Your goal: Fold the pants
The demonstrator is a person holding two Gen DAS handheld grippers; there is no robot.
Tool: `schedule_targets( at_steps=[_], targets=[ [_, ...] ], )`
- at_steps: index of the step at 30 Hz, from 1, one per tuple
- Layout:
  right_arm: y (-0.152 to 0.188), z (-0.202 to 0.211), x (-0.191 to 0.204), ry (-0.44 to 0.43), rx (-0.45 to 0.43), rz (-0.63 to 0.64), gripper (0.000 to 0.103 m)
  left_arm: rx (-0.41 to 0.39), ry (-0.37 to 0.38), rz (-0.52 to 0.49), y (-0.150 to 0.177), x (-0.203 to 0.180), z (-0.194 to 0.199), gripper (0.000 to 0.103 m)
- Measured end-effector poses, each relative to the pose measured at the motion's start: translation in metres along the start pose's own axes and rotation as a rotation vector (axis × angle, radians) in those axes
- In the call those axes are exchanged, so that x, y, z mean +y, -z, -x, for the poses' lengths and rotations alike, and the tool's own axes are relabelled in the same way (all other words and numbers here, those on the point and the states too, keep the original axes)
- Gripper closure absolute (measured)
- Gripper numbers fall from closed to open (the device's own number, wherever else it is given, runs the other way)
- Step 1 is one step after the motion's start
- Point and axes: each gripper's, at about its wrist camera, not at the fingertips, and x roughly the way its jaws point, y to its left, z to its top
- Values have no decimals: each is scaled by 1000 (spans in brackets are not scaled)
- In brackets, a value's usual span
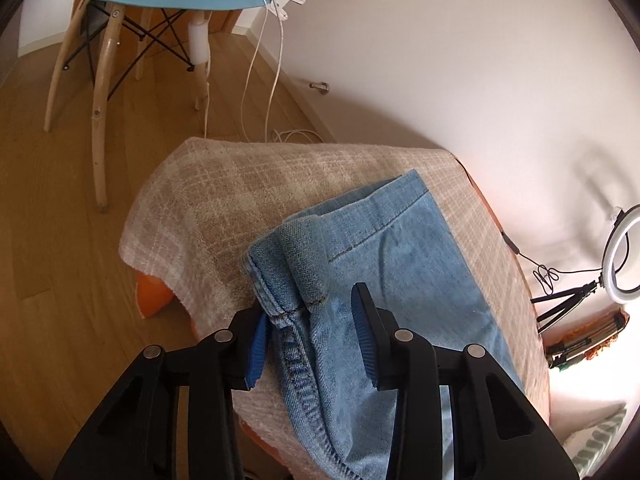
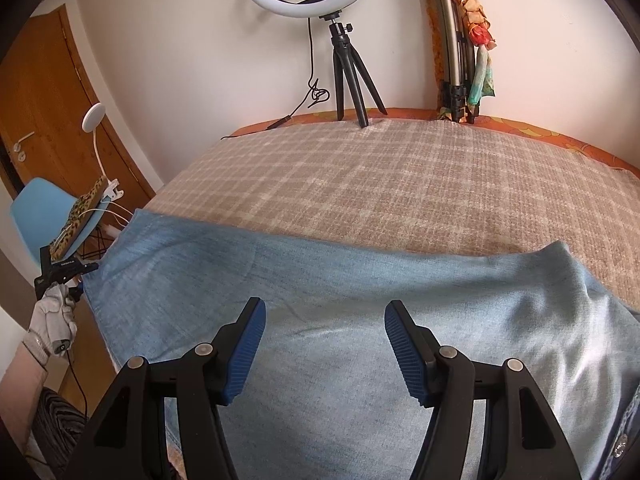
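The left gripper (image 1: 310,330) has its jaws spread wide around the hem end of the pants (image 1: 372,280), its ribbed blue left pad (image 1: 258,346) touching the thick stitched seam without clamping it. The right gripper (image 2: 324,346) hangs over the middle of the pants (image 2: 320,300), jaws wide apart and holding nothing. The light-blue denim lies flat across a beige checked woven blanket (image 2: 400,184) on the bed, legs stacked, hem slightly rumpled.

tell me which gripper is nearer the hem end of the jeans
Left. The left gripper straddles the hem of the jeans, open; the right gripper hovers open over mid-leg.
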Motion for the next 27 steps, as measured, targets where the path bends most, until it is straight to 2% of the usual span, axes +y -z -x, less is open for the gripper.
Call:
schedule_targets(
  at_steps=[1,4,6,10,13,17,20,24,27],
  targets=[
    [0,0,-1,1,-1,-2,38,-1,-2,-15,0,-2,-2,92],
    [0,3,-3,5,-5,-7,38,-23,25,-22,0,-5,1,93],
    [0,4,-4,9,-10,-9,38,-54,56,-69,2,-15,9,94],
    [0,4,-5,7,-3,-15,38,-82,113,-228,12,-54,29,94],
    [0,1,-3,-1,7,-14,38,-99,164,-387,31,-95,45,95],
    [-1,0,1,-32,14,-13,38,-77,243,-615,75,-151,56,95],
    [-4,-1,2,-98,37,-42,38,-23,314,-783,121,-182,58,95],
    [-17,-5,11,-195,62,-84,36,59,375,-955,183,-206,57,95],
    [-36,-13,33,-249,77,-46,36,65,381,-1068,221,-215,62,95]
  ],
)
